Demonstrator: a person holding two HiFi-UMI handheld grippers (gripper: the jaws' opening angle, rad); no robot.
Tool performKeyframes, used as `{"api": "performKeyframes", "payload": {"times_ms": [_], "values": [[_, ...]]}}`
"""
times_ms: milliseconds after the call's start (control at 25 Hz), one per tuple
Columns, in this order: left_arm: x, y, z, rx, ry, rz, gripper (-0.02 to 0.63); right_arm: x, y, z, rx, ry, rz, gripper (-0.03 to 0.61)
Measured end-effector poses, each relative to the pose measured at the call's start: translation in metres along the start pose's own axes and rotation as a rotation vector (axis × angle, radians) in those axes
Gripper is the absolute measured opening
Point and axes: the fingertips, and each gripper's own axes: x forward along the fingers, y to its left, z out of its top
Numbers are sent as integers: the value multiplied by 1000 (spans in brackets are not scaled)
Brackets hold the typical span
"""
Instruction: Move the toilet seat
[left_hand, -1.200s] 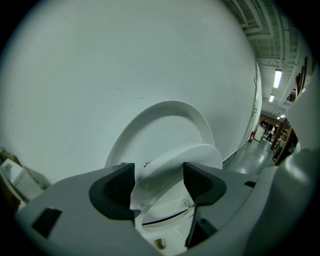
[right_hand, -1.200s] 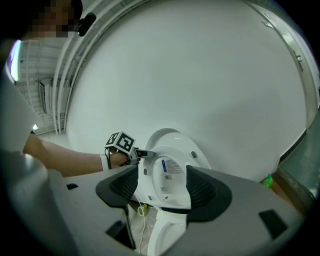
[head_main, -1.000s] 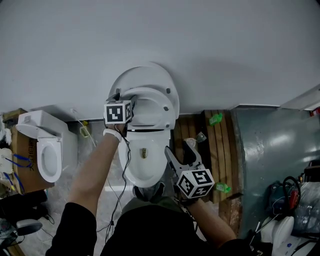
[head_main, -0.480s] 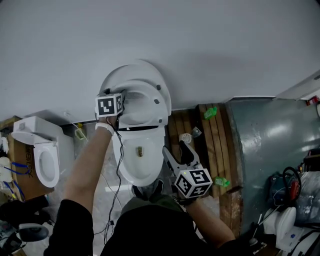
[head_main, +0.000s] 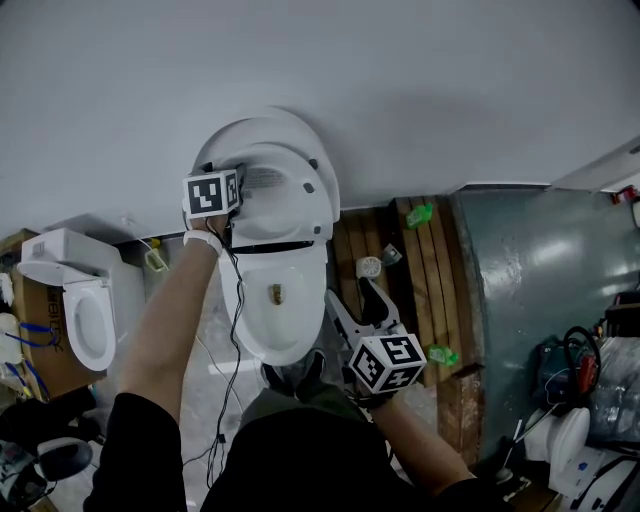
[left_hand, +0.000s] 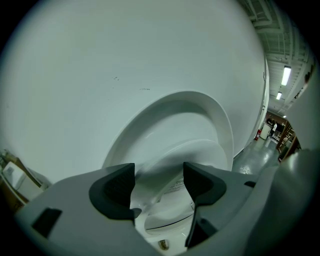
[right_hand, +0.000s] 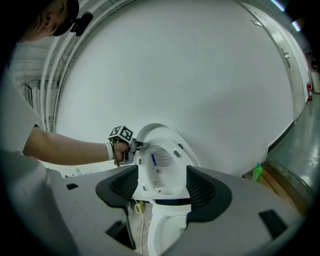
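A white toilet stands against the wall, its lid upright and its bowl uncovered. The toilet seat is raised close to the lid, underside and label facing out. My left gripper is at the seat's left edge, jaws open with the rim in the gap. In the left gripper view the seat shows between the apart jaws of that gripper. My right gripper hangs open and empty beside the bowl's right side. The right gripper view looks past its own open jaws to the seat and the left gripper.
A second white toilet stands at the left. A wooden pallet with green bottles lies right of the bowl, and a grey metal sheet beyond it. Cables trail down the floor by the bowl. My shoe is at its front.
The seat has swung further up toward the lid, and my left gripper has gone up and left with its edge. The right gripper has stayed beside the bowl.
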Motion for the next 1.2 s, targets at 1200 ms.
{"api": "performKeyframes", "payload": {"times_ms": [1200], "values": [[-1, -6, -10, 125, -41, -5, 313, -17, -17, -22, 43, 21, -7, 327]]}}
